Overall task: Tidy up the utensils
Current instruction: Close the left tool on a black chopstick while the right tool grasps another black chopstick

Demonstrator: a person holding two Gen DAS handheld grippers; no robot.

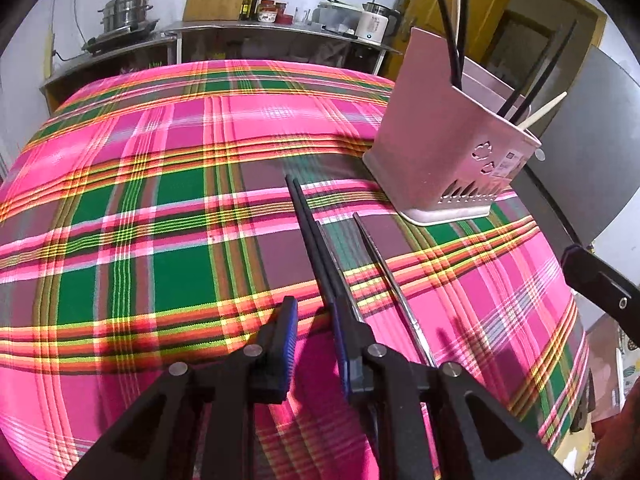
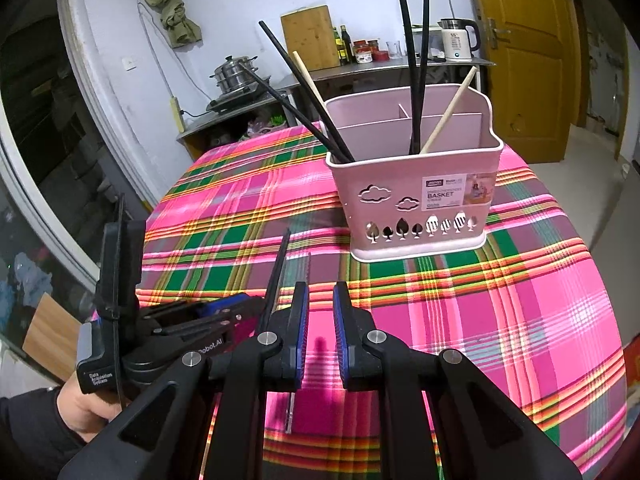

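Left gripper low over black chopsticks, jaws narrow, nothing pinched. Right gripper narrow, empty, facing the basket.

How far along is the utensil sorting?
Done: black and wooden chopsticks stand in the pink basket. In hand: nothing; left tool open over the black pair, right tool open, empty. Left: that black pair and the metal chopsticks, lying on the cloth.

Black chopsticks beside pink basket
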